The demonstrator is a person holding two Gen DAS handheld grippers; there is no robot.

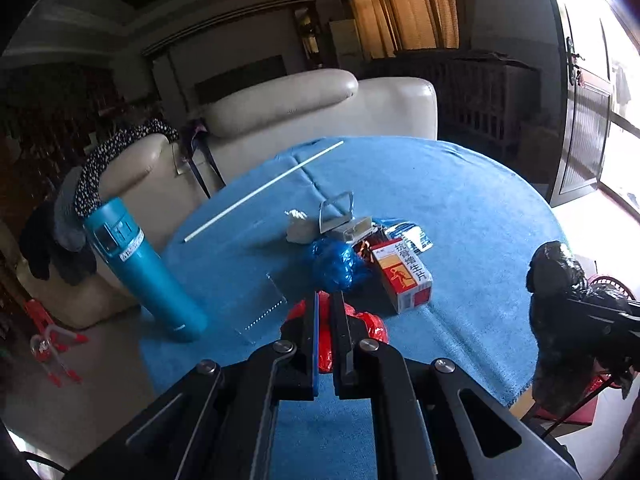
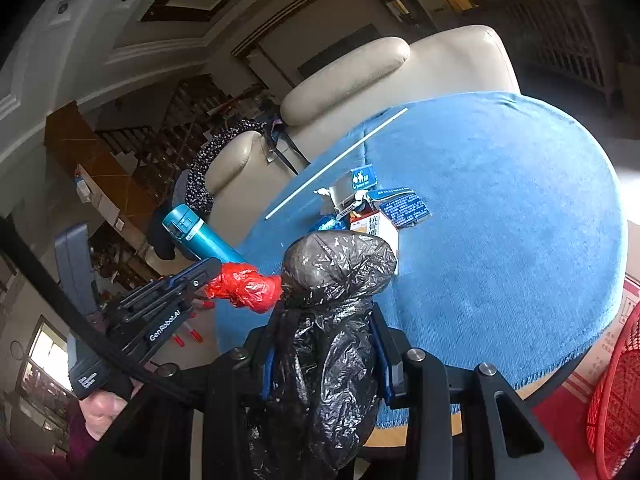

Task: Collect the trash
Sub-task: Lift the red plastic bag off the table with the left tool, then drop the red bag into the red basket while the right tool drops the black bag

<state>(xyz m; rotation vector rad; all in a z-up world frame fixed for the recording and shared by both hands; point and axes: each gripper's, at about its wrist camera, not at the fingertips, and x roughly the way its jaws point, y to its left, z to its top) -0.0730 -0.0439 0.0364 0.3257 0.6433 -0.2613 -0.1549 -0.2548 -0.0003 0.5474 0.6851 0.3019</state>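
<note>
The left gripper (image 1: 327, 300) has its jaws pinched tight on a crumpled red plastic wrapper (image 2: 244, 286), held above the near edge of the blue-clothed table (image 1: 460, 208). The right gripper (image 2: 326, 320) clamps the gathered neck of a black trash bag (image 2: 332, 276) just beside the wrapper, approx. touching it. Blue plastic wad (image 1: 334, 262), med. box (image 1: 404, 276) & teal flask (image 1: 148, 272) sit on the table w/ other scraps.
</note>
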